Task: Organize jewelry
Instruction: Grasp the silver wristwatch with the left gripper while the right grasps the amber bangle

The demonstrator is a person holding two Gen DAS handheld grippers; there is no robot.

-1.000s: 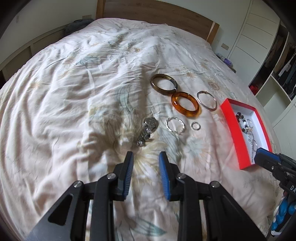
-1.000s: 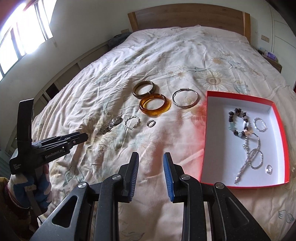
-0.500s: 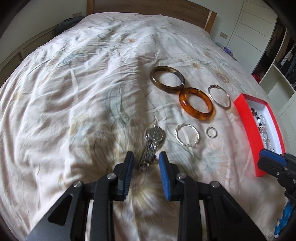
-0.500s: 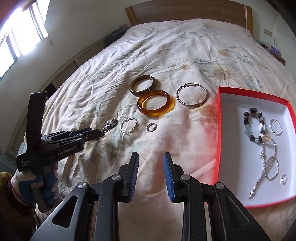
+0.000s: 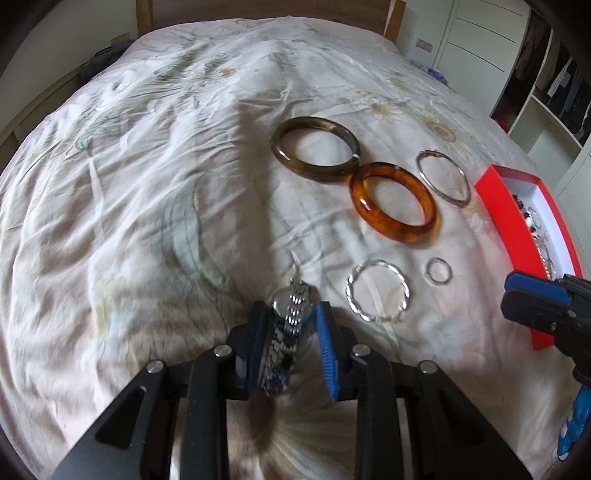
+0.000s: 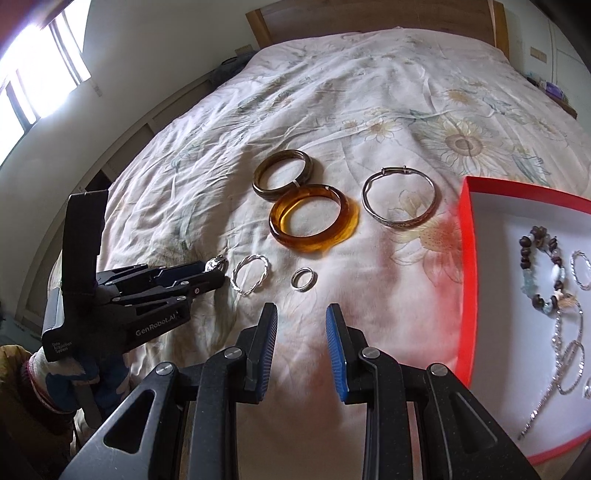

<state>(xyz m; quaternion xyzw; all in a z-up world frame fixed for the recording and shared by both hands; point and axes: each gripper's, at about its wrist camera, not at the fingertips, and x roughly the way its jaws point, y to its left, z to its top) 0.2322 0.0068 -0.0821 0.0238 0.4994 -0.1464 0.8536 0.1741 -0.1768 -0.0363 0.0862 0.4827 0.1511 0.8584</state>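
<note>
A silver metal watch [image 5: 291, 317] lies on the bed between the fingers of my left gripper [image 5: 290, 314], which is open around it; its left pad seems to touch the band. In the right wrist view the left gripper [image 6: 212, 275] covers most of the watch [image 6: 215, 264]. On the quilt lie a dark brown bangle [image 5: 314, 147], an amber bangle [image 5: 393, 203], a thin silver bangle [image 5: 443, 181], a twisted silver ring bracelet [image 5: 376, 290] and a small ring [image 5: 438, 271]. My right gripper [image 6: 301, 321] is open and empty, just short of the small ring [image 6: 303, 279].
A red box [image 6: 467, 280] with a white inside holds a bead bracelet [image 6: 543, 273], chains and rings at the right. The floral quilt [image 5: 147, 184] is wrinkled. A wooden headboard [image 6: 369, 14], wardrobe shelves [image 5: 554, 74] and a window [image 6: 37, 66] surround the bed.
My left gripper has moved forward and down until the watch lies between its fingers. My right gripper has moved slightly forward towards the small ring. Both stay open.
</note>
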